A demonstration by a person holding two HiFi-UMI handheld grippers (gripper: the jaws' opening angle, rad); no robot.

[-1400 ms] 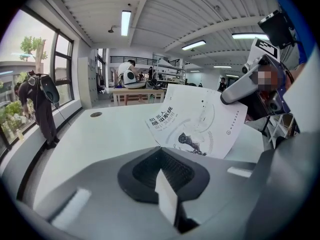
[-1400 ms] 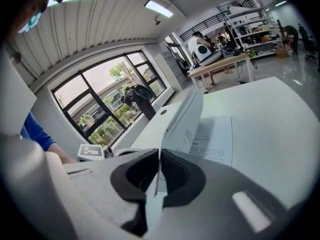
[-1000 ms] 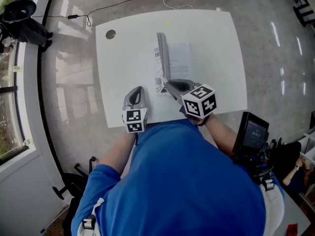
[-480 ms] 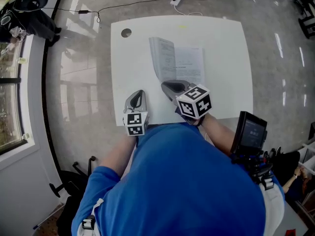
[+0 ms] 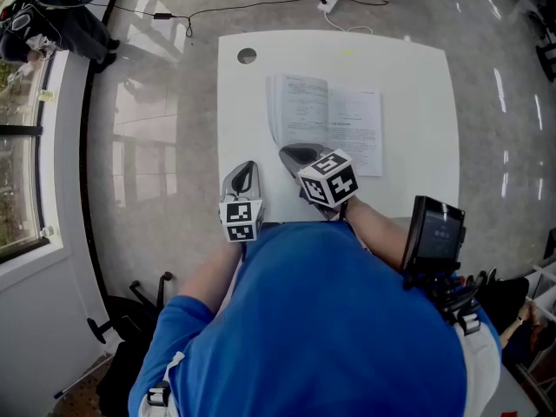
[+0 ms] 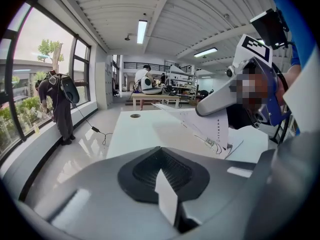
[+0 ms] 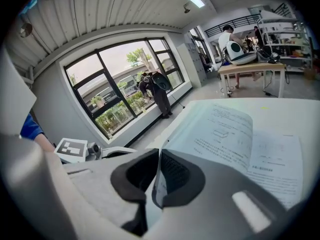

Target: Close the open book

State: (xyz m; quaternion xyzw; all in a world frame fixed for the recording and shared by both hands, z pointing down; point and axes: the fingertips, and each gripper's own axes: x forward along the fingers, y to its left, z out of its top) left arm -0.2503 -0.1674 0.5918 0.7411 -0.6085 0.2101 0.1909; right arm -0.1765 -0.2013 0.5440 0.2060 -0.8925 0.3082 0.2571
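An open book (image 5: 347, 120) lies in the middle of the white table (image 5: 408, 76), its right page flat. The left leaves (image 5: 295, 111) arch up and lean to the left. My right gripper (image 5: 291, 153) is shut on the near edge of those leaves; in the right gripper view a thin white sheet sits pinched in the right gripper (image 7: 157, 179), with printed pages (image 7: 240, 134) beyond. My left gripper (image 5: 243, 174) rests shut and empty near the table's front-left edge. The left gripper view looks past the left gripper (image 6: 162, 176) at the lifted page (image 6: 200, 126).
A round cable hole (image 5: 247, 56) is at the table's far-left corner. A power strip with cables (image 5: 328, 0) lies on the floor behind. A dark device (image 5: 434, 233) hangs at my right hip. Windows run along the left, where a person (image 6: 59, 104) stands.
The leaves held by my right gripper have swung from upright to leaning left, and that gripper has moved left with them. The left gripper has shifted left along the front edge.
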